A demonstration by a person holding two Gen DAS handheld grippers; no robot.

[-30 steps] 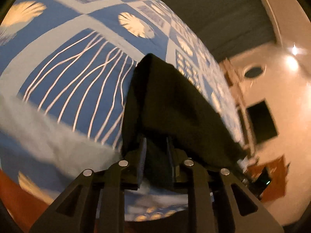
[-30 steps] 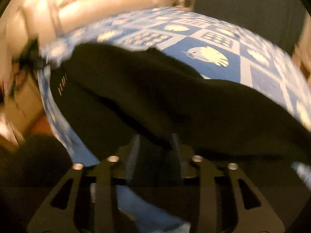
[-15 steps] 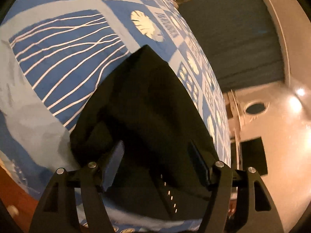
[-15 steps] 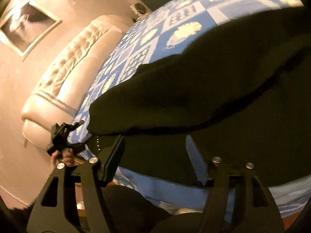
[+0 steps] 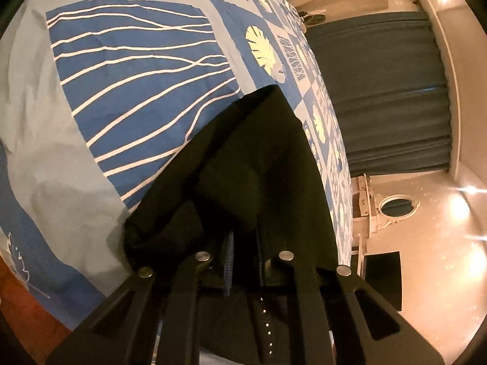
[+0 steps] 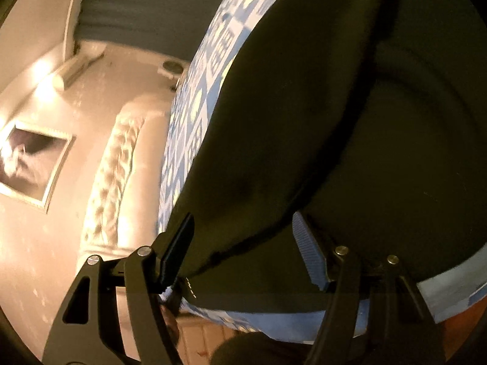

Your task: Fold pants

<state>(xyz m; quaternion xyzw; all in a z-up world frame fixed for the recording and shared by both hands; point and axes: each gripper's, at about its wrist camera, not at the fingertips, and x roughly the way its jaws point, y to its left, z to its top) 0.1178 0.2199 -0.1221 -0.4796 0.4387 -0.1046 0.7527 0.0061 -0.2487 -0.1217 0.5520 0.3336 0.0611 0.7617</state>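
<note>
Black pants (image 5: 261, 164) are lying folded on the bed (image 5: 137, 70), on its blue patterned cover. Left claw (image 5: 243, 252) is pinching the pants' near edge at 6 o'clock, fingers almost together. Right claw (image 6: 243, 249) is gaping wide, straddling a fold of pants (image 6: 350, 121) without clamping it.

No readable text, label, brand, number or sign shows in either wrist view.
</note>
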